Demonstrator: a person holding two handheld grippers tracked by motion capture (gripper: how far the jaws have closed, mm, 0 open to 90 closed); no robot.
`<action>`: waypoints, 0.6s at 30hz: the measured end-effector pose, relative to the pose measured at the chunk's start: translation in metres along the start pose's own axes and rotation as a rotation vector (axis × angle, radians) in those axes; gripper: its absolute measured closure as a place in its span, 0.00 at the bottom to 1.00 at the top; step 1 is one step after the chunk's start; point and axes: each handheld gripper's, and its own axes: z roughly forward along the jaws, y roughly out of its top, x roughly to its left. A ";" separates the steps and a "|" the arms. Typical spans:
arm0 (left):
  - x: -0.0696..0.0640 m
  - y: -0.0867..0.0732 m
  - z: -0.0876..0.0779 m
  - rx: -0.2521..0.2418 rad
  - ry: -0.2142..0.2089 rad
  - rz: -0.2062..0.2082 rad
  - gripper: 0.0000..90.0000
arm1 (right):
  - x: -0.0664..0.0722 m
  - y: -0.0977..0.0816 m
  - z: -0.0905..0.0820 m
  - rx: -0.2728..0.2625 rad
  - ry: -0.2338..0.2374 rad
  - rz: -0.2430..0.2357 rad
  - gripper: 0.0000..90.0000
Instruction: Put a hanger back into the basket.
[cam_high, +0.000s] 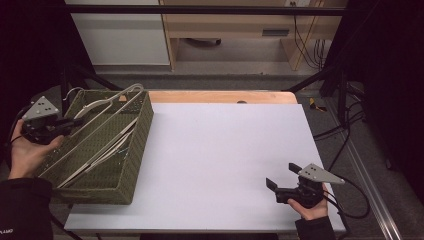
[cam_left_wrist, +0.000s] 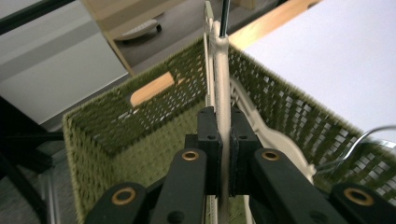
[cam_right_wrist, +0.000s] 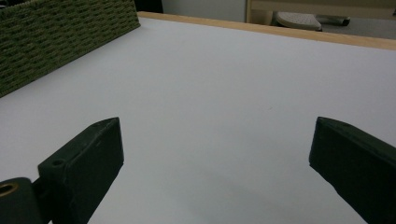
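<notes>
Left claw (cam_left_wrist: 223, 154): jaws closed on the cream bar of a clothes hanger (cam_left_wrist: 221, 84), which runs straight ahead of it over the green woven basket (cam_high: 131, 165); more hangers lie in the basket below and beside the claw. Right claw (cam_high: 282, 179): jaws spread wide, gripping nothing, just above the white desk (cam_high: 220, 150), the basket well off to its left.

1. On my high view the white table top (cam_high: 225, 150) is evenly lit from overhead; left and right frame edges fall to near black.
2. Left gripper view — the basket (cam_left_wrist: 140, 126) is sharp, the near jaws slightly soft.
3. Right gripper view — dim, greyish, faint soft shadows at bottom centre, jaws blurred.
</notes>
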 end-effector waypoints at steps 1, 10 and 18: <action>0.000 -0.004 0.003 0.009 0.006 0.022 0.95 | 0.000 0.000 0.000 -0.002 -0.001 0.001 0.04; -0.009 -0.025 0.015 0.053 0.002 0.003 0.95 | 0.000 0.000 0.000 0.002 -0.005 0.006 0.04; -0.020 -0.043 0.035 0.091 0.004 -0.001 0.95 | 0.001 0.000 0.001 0.003 -0.005 0.004 0.04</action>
